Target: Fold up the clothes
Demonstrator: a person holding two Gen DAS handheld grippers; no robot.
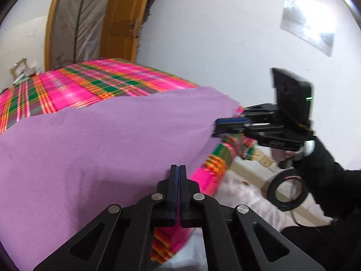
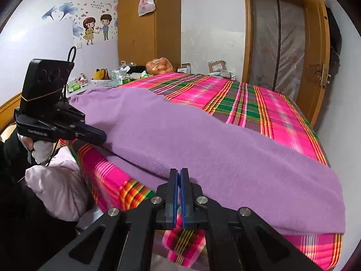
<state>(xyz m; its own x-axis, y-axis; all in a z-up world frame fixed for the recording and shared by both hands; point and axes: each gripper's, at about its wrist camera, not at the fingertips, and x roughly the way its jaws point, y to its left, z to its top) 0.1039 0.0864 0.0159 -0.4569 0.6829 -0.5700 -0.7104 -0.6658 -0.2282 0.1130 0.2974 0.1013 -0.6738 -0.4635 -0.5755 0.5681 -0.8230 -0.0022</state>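
Left tongs point(image 2: 102, 135) side lettering: blurred, unreadable.

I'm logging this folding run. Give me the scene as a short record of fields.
surface: bed with pink plaid sheet
garment: purple cloth, spread over the bed's near side, front edge doubled into a fold
left gripper: jaws closed, tips at the cloth's near edge; grip itself not clearly visible
right gripper: jaws nearly closed with a thin gap, tips at the fold's front edge
beside the bed: pale bundle of fabric
background: wooden wardrobe, wooden door
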